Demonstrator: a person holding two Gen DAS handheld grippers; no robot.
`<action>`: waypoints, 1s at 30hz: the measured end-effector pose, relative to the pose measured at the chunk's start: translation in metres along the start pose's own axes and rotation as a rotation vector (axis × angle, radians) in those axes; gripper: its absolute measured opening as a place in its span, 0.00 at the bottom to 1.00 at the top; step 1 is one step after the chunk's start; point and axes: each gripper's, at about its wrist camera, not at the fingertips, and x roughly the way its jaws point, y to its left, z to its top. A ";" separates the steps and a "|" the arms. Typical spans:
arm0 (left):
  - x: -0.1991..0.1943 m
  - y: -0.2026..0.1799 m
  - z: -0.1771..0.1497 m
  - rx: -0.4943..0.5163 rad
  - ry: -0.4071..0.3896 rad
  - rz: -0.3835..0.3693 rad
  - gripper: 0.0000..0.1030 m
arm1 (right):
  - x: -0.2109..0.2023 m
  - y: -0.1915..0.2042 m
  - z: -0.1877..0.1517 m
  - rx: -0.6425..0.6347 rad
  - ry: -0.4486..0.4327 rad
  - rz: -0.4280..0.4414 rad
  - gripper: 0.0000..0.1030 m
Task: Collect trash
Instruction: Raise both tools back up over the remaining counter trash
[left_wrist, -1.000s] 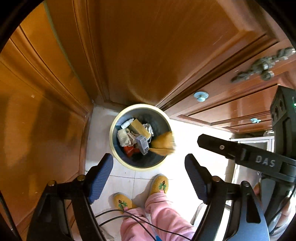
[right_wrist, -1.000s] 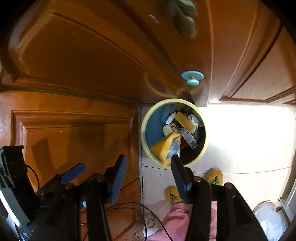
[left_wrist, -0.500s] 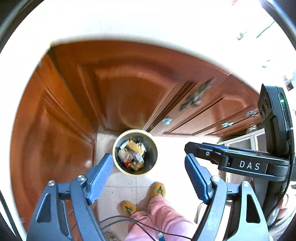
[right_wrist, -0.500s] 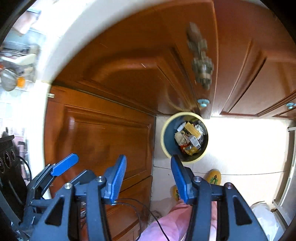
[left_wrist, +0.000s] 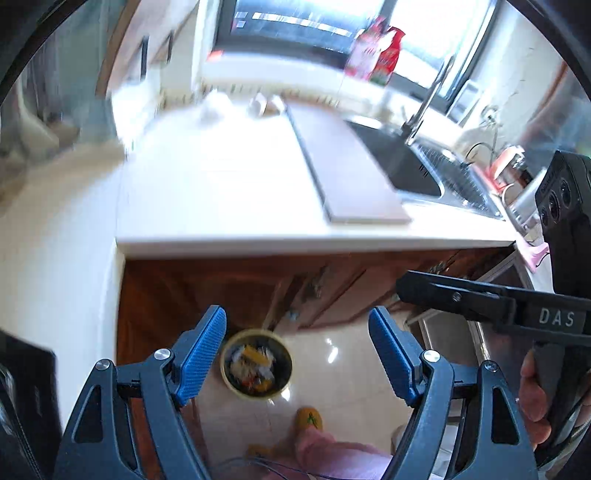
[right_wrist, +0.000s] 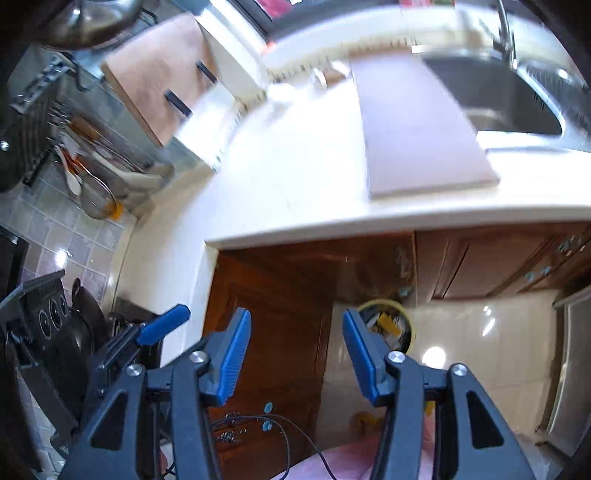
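A round yellow-rimmed bin (left_wrist: 256, 363) full of wrappers and paper scraps stands far below on the tiled floor by the wooden cabinets. My left gripper (left_wrist: 297, 349) hangs high above it, open, with nothing between its blue pads (left_wrist: 201, 354). In the right wrist view the bin (right_wrist: 391, 323) shows just beyond the right pad. My right gripper (right_wrist: 297, 349) is empty too, and its jaws are opening. The white counter (left_wrist: 229, 192) now lies in front of both grippers, with small blurred white pieces (left_wrist: 214, 107) near its back edge.
A pale cutting board (left_wrist: 347, 173) lies on the counter beside a steel sink (left_wrist: 406, 166) with a tap. Red packets (left_wrist: 376, 51) stand at the window. A stove with a dark pan (right_wrist: 85, 317) sits left. A person's pink trouser leg (left_wrist: 332, 454) and yellow slipper (left_wrist: 310, 419) are below.
Both grippers have risen from just above the bin to above counter height. The bin shrank in view, and the counter, sink and window came into sight. A yellow wrapper dropped into the bin.
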 end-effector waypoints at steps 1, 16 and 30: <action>-0.010 -0.003 0.007 0.013 -0.021 0.001 0.76 | -0.010 0.005 0.003 -0.005 -0.016 -0.005 0.55; -0.064 -0.003 0.074 0.076 -0.169 0.057 0.77 | -0.079 0.031 0.056 -0.087 -0.168 -0.059 0.59; 0.004 0.014 0.183 0.019 -0.169 0.215 0.77 | -0.044 0.016 0.215 -0.215 -0.115 -0.022 0.77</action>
